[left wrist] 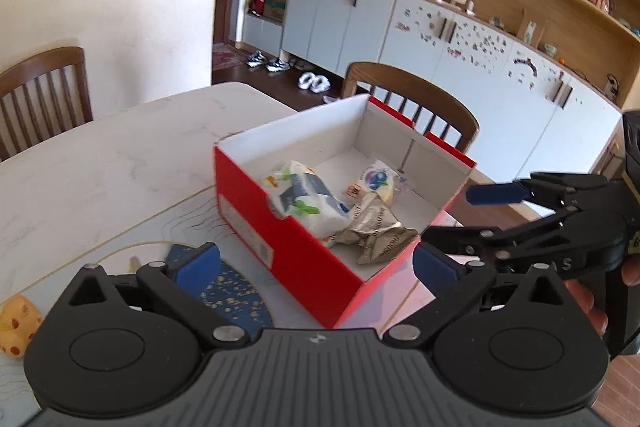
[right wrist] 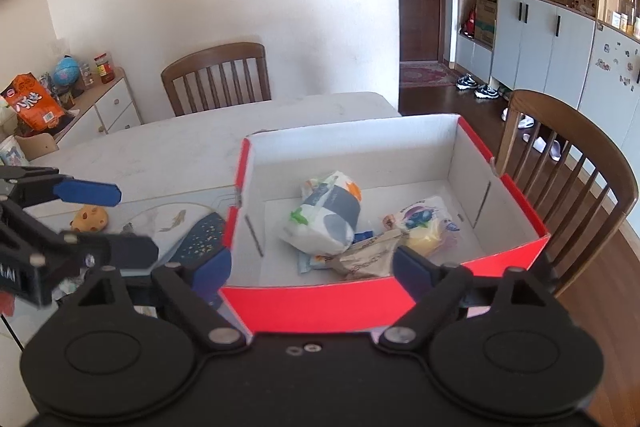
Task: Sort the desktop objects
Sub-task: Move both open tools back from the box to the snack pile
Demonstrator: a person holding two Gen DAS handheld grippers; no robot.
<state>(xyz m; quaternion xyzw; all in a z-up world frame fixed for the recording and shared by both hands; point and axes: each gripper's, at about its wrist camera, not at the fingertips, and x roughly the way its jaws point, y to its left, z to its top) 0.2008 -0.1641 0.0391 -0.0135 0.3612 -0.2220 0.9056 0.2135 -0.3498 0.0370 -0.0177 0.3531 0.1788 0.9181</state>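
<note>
A pale marble-look table point(right wrist: 168, 147) is filling the scene, with a wooden chair point(right wrist: 216, 77) sitting at its far side against a white wall and a second chair point(right wrist: 568, 163) standing just off the right edge. Grey cabinets point(left wrist: 340, 15) and open shelving are lining the far wall, and dark floor is showing beyond the table's far corner.

The red box point(right wrist: 320, 307) is sitting open on the near right part of the table, and snack packets point(right wrist: 332, 223) are lying loose inside it (one silver, crumpled). Left of the box, a dark blue mat point(right wrist: 200, 239) and a yellow cheese-shaped toy point(right wrist: 90, 219) are resting on the surface.

The left gripper point(left wrist: 316, 263) is hanging spread wide at the box's near corner, grasping nothing. The right gripper point(right wrist: 312, 267) is likewise gaping over the near wall, empty.

The far left stretch of tabletop is lying bare.
</note>
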